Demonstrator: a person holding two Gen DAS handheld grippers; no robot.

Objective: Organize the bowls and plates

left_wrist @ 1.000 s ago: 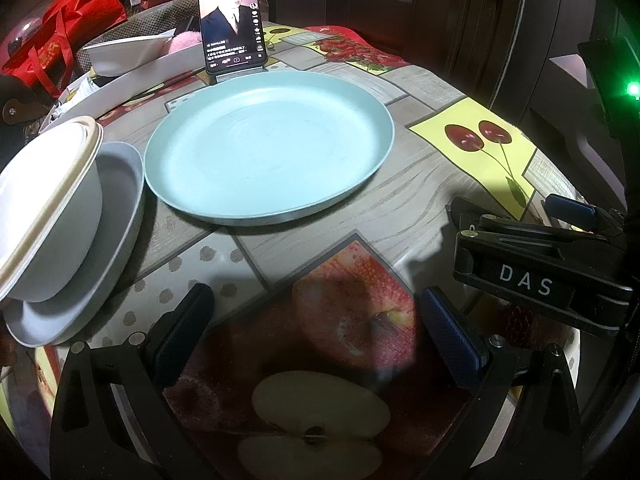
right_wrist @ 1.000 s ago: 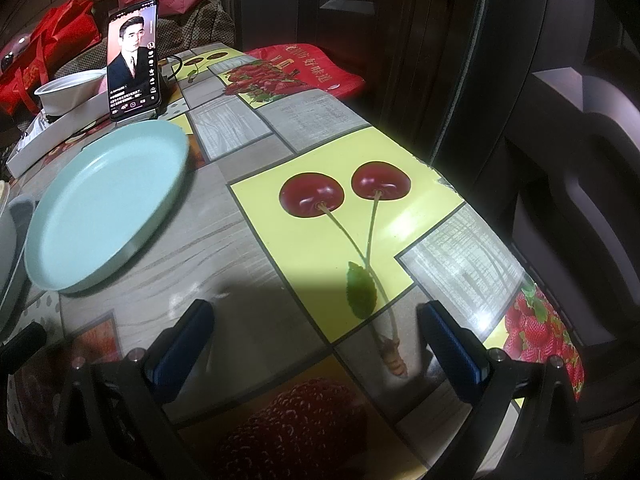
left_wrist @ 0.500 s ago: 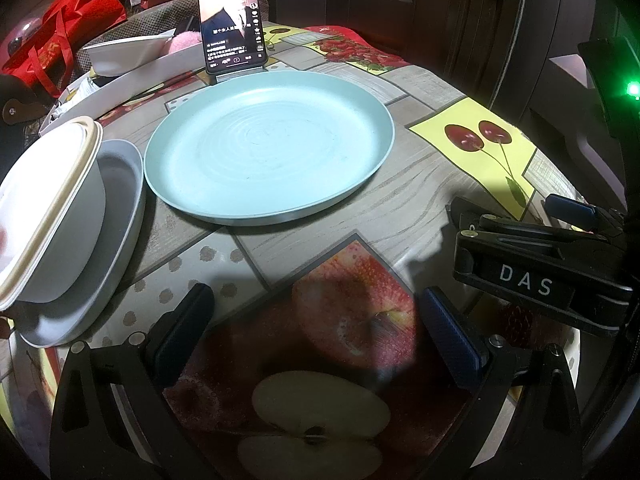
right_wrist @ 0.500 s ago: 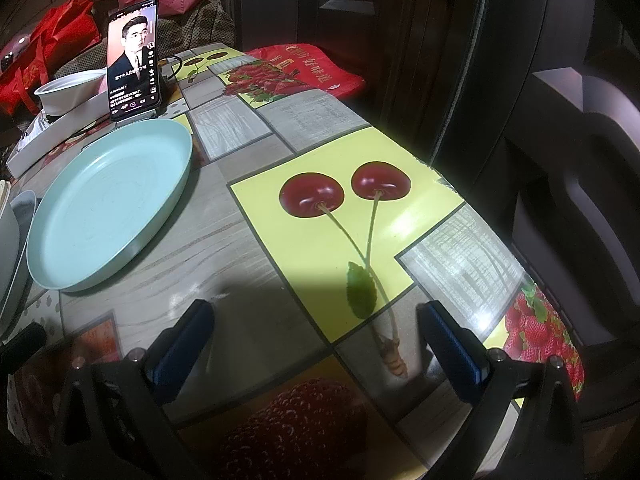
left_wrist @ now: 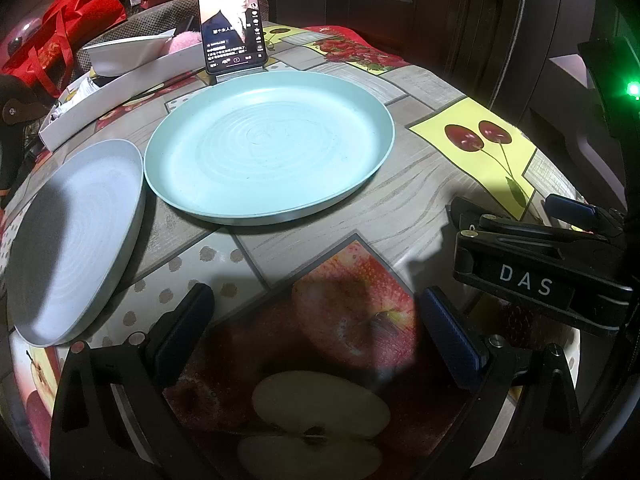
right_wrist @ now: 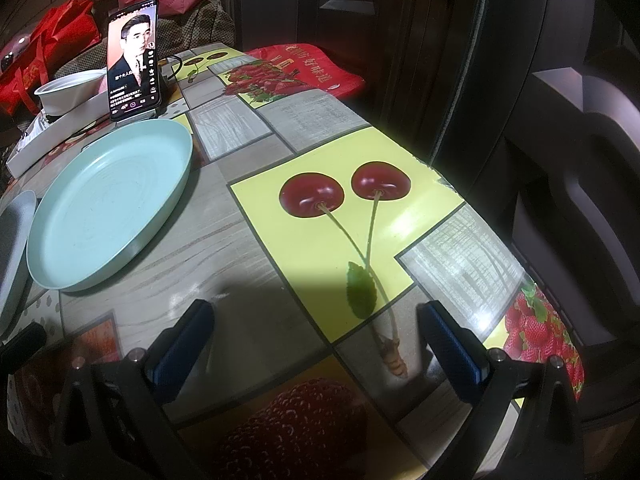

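Note:
A large mint-green plate (left_wrist: 268,144) lies in the middle of the fruit-print table; it shows too in the right wrist view (right_wrist: 112,204), at the left. To its left rests a smaller pale grey-blue plate (left_wrist: 68,236), bare, its rim just entering the right wrist view (right_wrist: 12,240). My left gripper (left_wrist: 316,320) hovers open over the apple print, short of both plates, nothing between its fingers. My right gripper (right_wrist: 316,328) is open over the cherry print, right of the green plate. Its body appears in the left wrist view (left_wrist: 532,264).
A phone (left_wrist: 233,24) stands propped behind the green plate. A white bowl (right_wrist: 68,90) sits on a long white box (left_wrist: 116,88) at the back left. Red bags (left_wrist: 68,28) lie beyond. The table edge (right_wrist: 500,224) and a dark chair (right_wrist: 580,152) are on the right.
The white bowl that stood in the grey-blue plate at the left is gone from view, leaving the plate bare. Both grippers have stayed in place and open.

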